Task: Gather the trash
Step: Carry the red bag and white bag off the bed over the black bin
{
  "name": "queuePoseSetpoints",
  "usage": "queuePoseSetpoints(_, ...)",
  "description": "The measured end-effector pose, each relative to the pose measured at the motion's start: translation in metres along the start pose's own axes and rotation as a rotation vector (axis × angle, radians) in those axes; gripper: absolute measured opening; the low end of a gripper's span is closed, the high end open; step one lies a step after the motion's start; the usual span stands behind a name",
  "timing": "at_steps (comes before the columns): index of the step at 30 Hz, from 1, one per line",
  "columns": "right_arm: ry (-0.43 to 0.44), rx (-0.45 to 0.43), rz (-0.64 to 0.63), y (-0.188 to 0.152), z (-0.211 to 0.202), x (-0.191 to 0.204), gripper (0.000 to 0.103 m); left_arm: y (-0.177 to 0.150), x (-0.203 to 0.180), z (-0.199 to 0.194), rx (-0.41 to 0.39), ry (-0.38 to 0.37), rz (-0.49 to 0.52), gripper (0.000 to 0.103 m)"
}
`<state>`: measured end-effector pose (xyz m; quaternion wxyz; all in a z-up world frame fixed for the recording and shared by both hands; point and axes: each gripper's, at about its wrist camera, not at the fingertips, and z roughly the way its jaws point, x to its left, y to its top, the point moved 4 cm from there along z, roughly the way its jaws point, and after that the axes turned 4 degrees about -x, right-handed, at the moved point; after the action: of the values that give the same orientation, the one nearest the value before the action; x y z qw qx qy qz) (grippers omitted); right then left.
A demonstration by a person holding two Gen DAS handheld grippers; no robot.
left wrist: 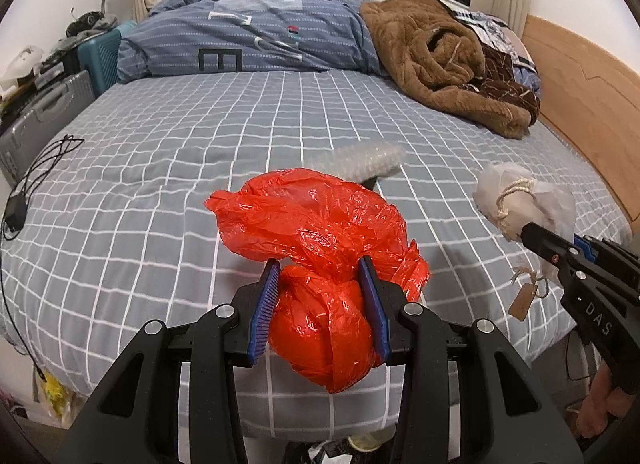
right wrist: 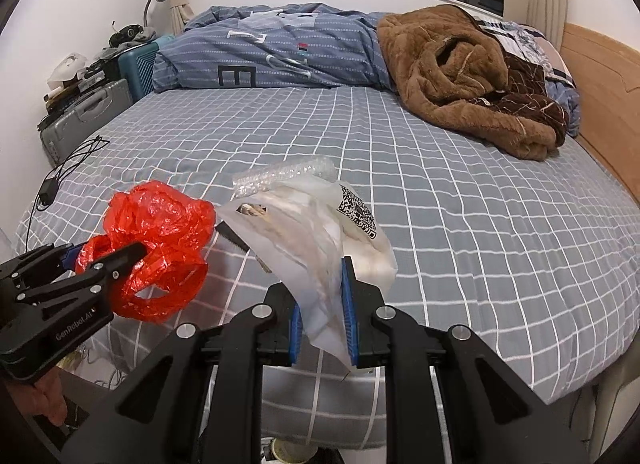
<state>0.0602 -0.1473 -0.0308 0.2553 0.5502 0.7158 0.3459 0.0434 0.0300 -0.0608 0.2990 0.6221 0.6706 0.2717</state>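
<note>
Carrying step: left gripper (left wrist: 320, 300) clamps the red bag (left wrist: 316, 232), right gripper (right wrist: 322, 308) pinches the white bag (right wrist: 316, 232) (jaws nearly closed); next, find a bin

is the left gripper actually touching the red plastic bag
Touching. In the left wrist view both blue pads of the left gripper press into the crumpled red plastic bag, pinching its neck with no gap on either side.
</note>
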Motion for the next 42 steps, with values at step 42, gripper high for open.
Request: queuePoseSetpoints(42,0.034,0.092,0.005,-0.101,-0.077,0.022,0.016,-0.097,-0.024,-0.085,0.047,-0.043,0.010,0.040)
